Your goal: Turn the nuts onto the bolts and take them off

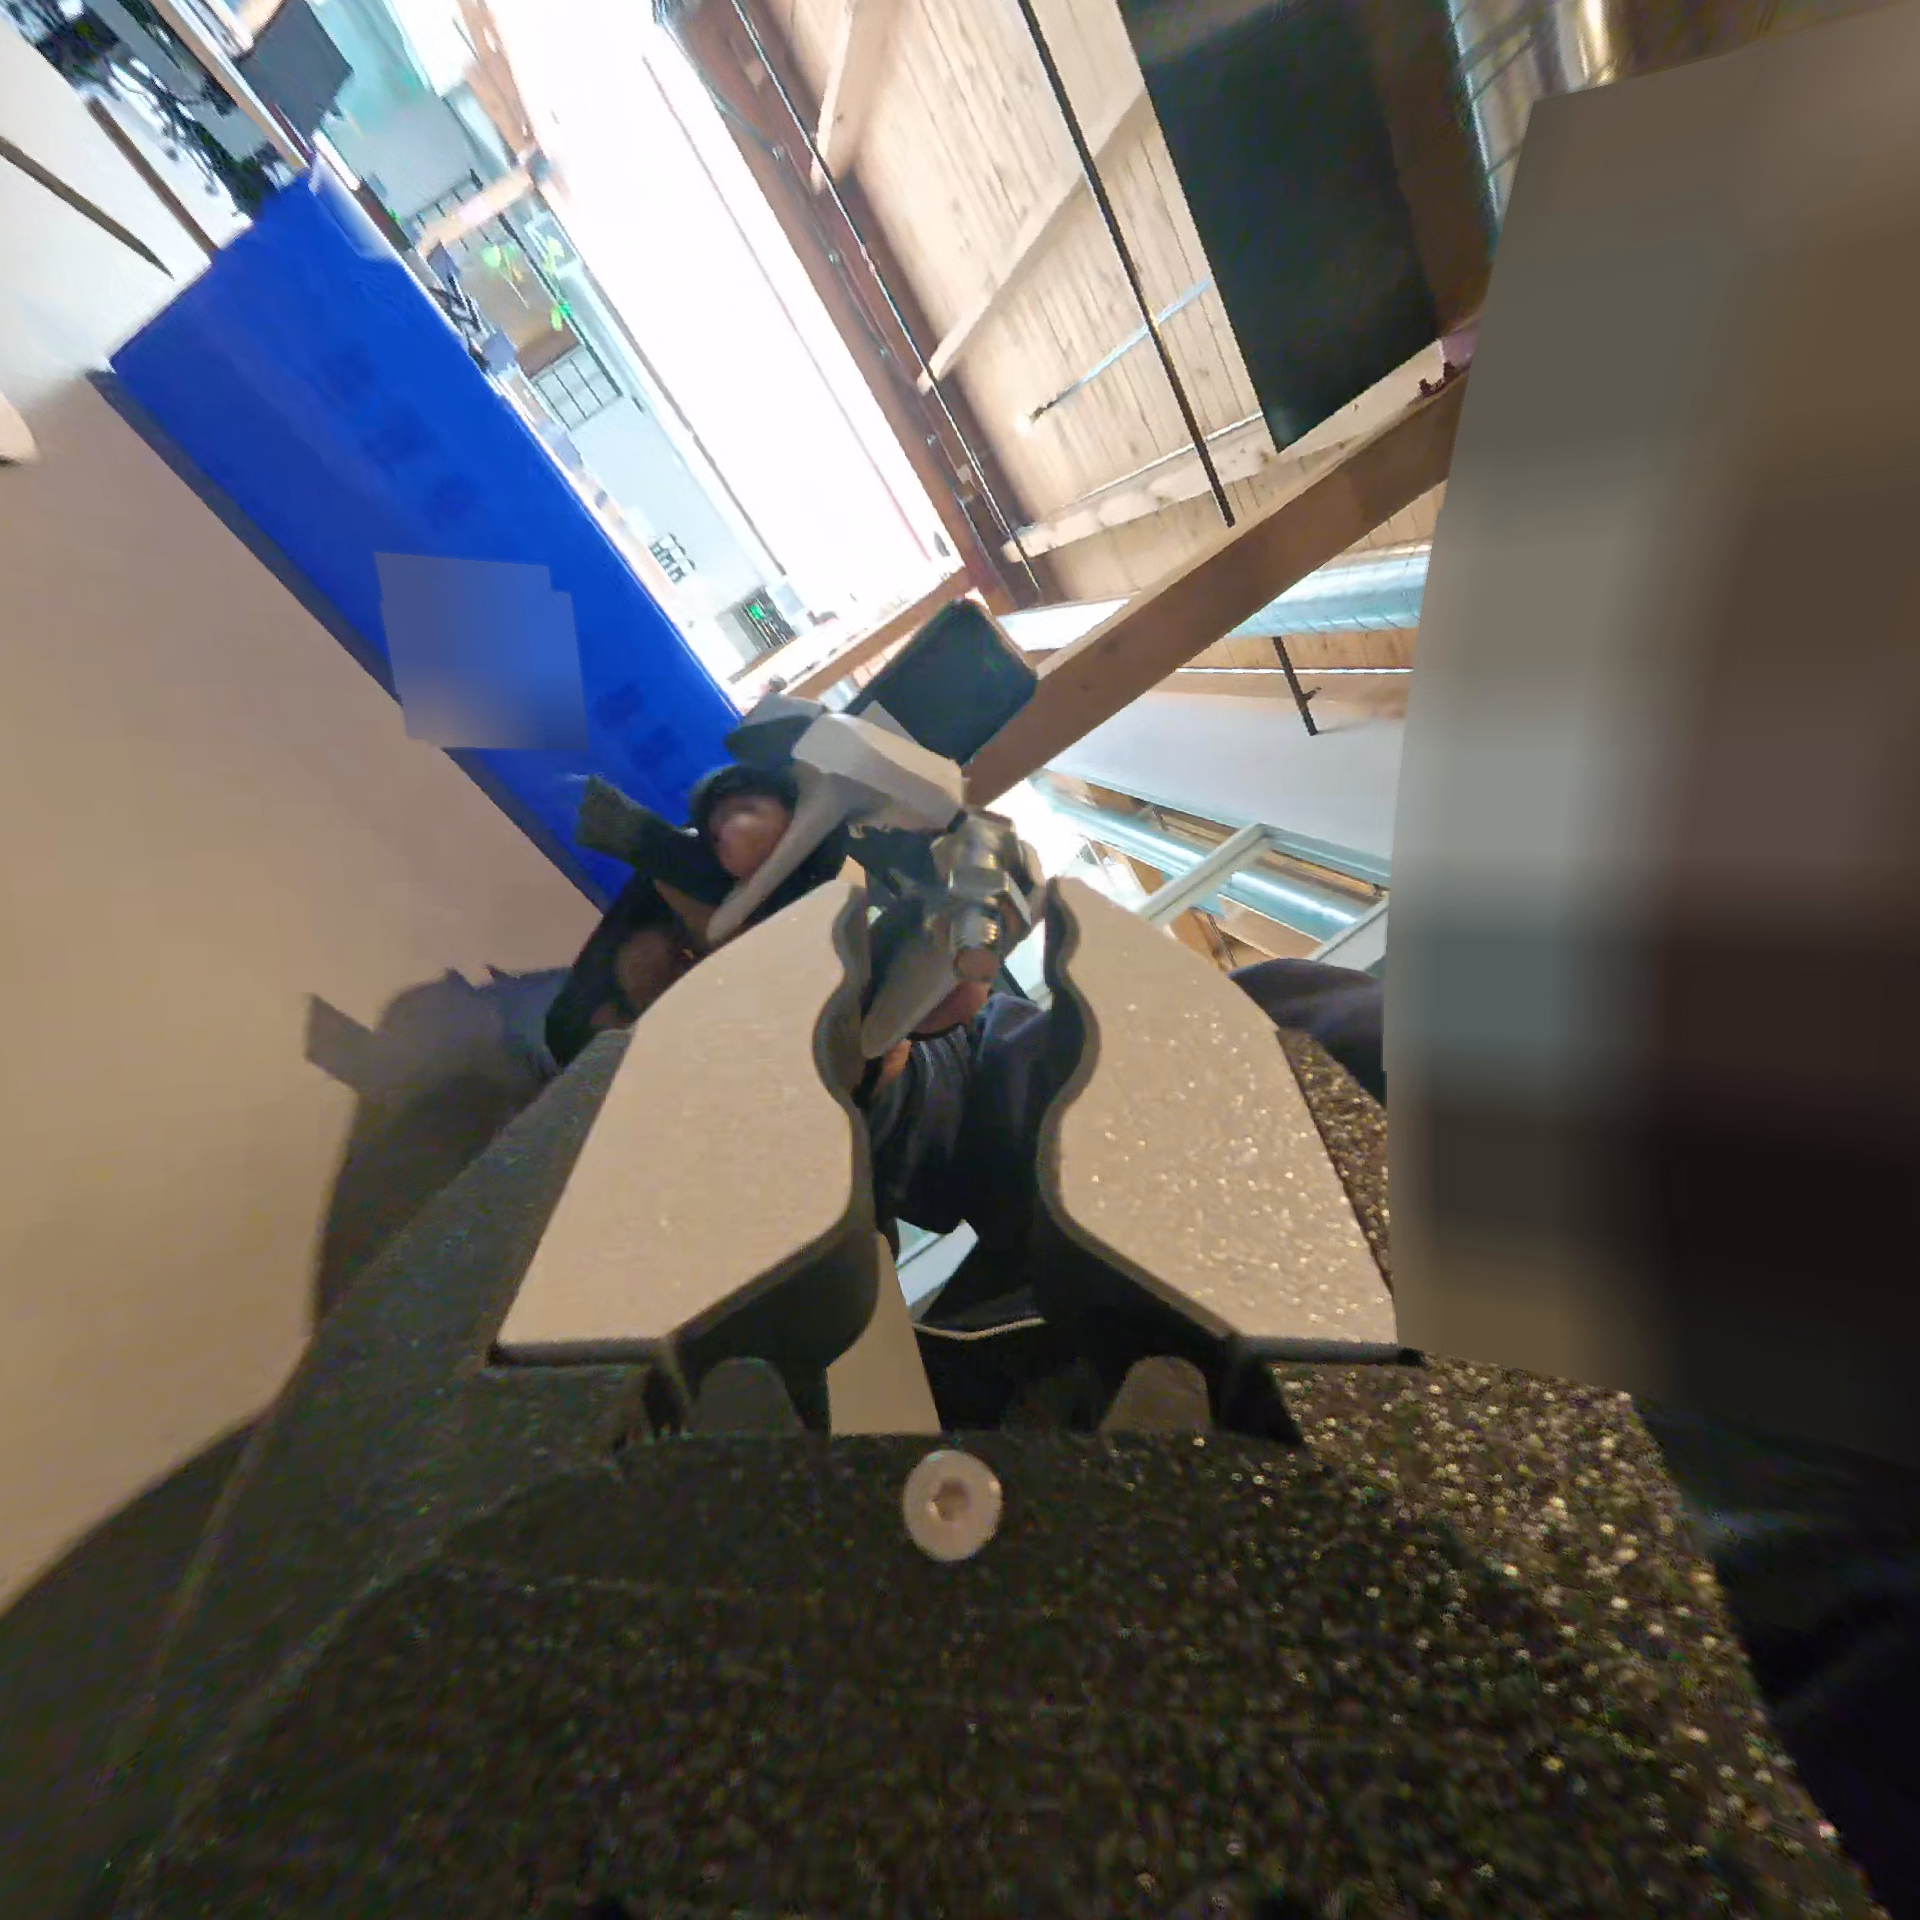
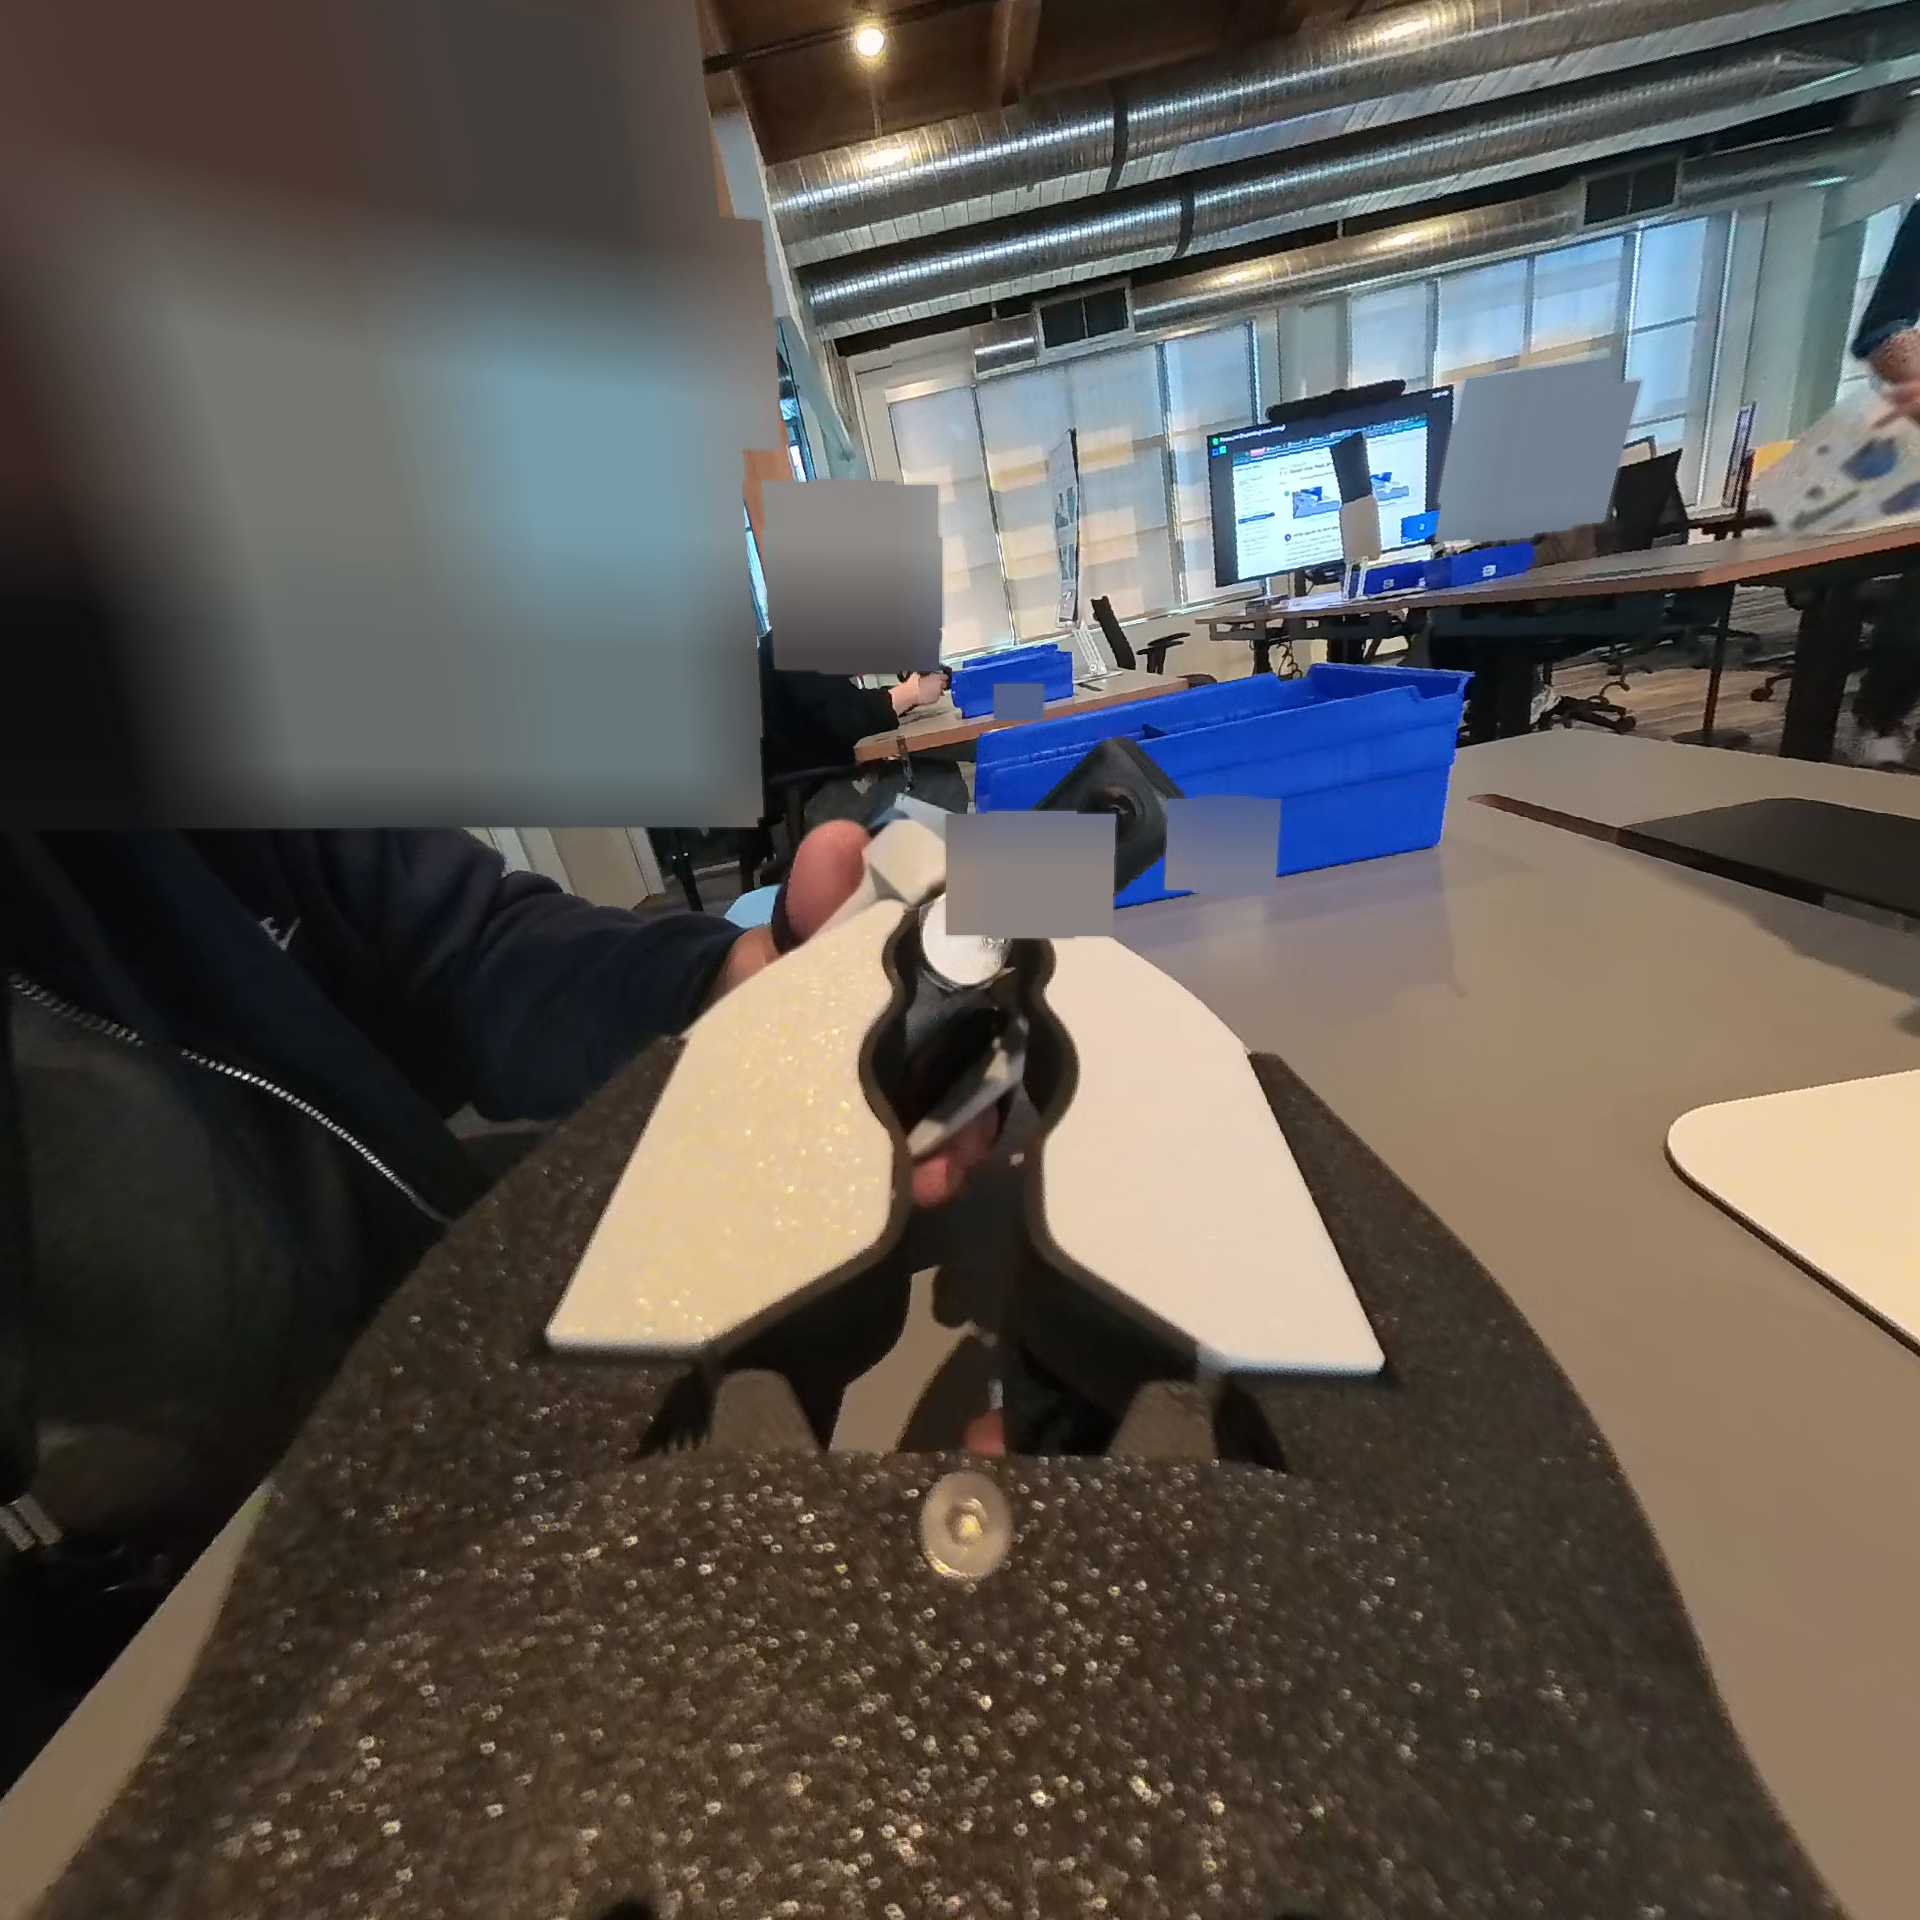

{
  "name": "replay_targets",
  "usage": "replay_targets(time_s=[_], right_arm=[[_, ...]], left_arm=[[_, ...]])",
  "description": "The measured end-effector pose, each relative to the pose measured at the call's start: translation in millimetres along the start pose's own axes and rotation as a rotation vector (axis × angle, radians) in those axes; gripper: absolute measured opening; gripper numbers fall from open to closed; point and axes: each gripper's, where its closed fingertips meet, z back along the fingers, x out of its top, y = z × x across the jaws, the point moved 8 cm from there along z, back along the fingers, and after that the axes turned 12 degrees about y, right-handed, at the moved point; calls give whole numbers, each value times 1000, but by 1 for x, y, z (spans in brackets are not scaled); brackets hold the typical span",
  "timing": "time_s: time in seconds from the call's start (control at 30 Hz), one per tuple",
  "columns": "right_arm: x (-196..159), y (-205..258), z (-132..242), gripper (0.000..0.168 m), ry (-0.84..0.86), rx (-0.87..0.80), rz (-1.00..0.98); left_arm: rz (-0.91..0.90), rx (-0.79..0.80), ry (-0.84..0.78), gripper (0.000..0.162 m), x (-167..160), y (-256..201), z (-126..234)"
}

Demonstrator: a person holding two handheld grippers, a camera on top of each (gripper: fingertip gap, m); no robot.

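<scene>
My right gripper [image 2: 968, 951] is shut on a silver bolt with a nut [image 2: 964, 958], pinched at its fingertips and held in the air above the grey table [image 2: 1403, 987]. In the left wrist view the same bolt and nut [image 1: 979, 878] shows in the right gripper [image 1: 940, 883], just beyond my left gripper [image 1: 954, 912]. The left jaws stand apart, wider than the bolt, with nothing touching them. The two grippers face each other tip to tip. A blur patch hides most of the left gripper in the right wrist view.
A blue bin [image 2: 1299, 748] stands on the table behind the grippers and shows in the left wrist view [image 1: 364, 436]. A white mat [image 2: 1818, 1184] lies at the right and a dark pad [image 2: 1787, 842] farther back. The person's sleeve [image 2: 416, 977] fills the left. The tips of both grippers are at nearly the same place.
</scene>
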Motion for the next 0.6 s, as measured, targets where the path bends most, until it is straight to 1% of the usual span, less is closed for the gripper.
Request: replay_targets(time_s=[0.03, 0.1, 0.17, 0.23, 0.33, 0.37, 0.4, 0.43, 0.47, 0.53, 0.6], right_arm=[[0, 0, 0, 17, 3, -5, 0], [0, -1, 0, 17, 4, -9, -8], [-1, -2, 0, 17, -3, -8, -24], [-1, -2, 0, 17, -17, 5, -44], [-1, -2, 0, 17, -34, 21, -66], [-1, -2, 0, 17, -40, 26, -71], [-1, -1, 0, 17, -44, 29, -75], [-1, -2, 0, 16, -45, 28, -77], [-1, -2, 0, 16, -46, 28, -78], [-1, -2, 1, 16, -51, 28, -80], [-1, -2, 1, 17, -52, 27, -80]], left_arm=[[-10, -7, 5, 21, -1, -1, -1], [-74, 33, 7, 18, 0, -3, -1], [-245, 159, 29, 18, 2, -9, -1], [-541, 369, 78, 18, 2, -20, -4], [-1101, 746, 170, 18, -7, -36, -12], [-1252, 846, 182, 18, -11, -38, -15], [-1350, 911, 174, 18, -15, -39, -17], [-1391, 921, 146, 20, -17, -40, -19], [-1371, 882, 110, 28, -17, -42, -19], [-1202, 771, 59, 40, -11, -43, -15], [-950, 638, 9, 41, -1, -40, -8]])
